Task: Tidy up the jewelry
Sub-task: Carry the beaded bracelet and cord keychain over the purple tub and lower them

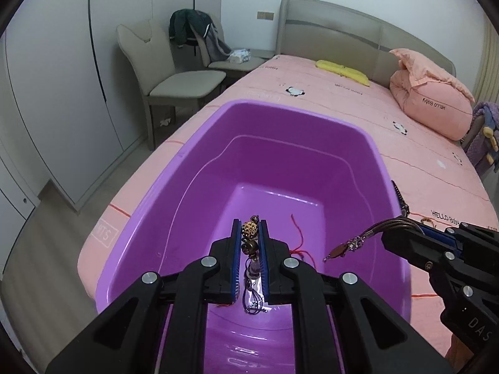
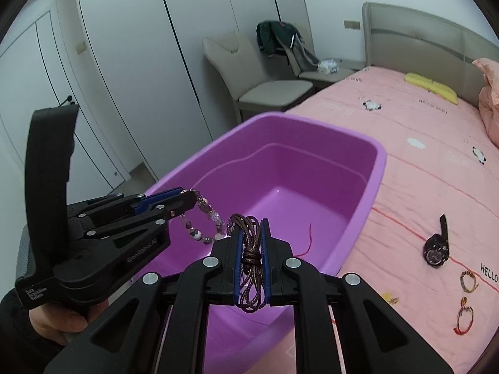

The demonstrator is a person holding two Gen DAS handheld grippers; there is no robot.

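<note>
My left gripper (image 1: 250, 227) is shut on a beaded bracelet (image 1: 250, 230) with a gold filigree bead, held above the inside of the purple basin (image 1: 280, 106). In the right wrist view the same bracelet (image 2: 204, 218) dangles in a loop from the left gripper (image 2: 191, 197) over the basin's (image 2: 312, 121) near-left rim. My right gripper (image 2: 252, 227) is shut on a coiled brown cord bracelet (image 2: 252, 251). From the left wrist view the right gripper (image 1: 388, 237) sits at the basin's right rim, the cord's metal clasp (image 1: 341, 249) hanging over the inside.
The basin stands on a pink bed (image 2: 421, 187) and holds a red thread (image 1: 298, 237). On the sheet to its right lie a black watch (image 2: 436, 247) and two small bracelets (image 2: 468, 281) (image 2: 464, 318). Beige chairs (image 1: 174, 78) stand beyond.
</note>
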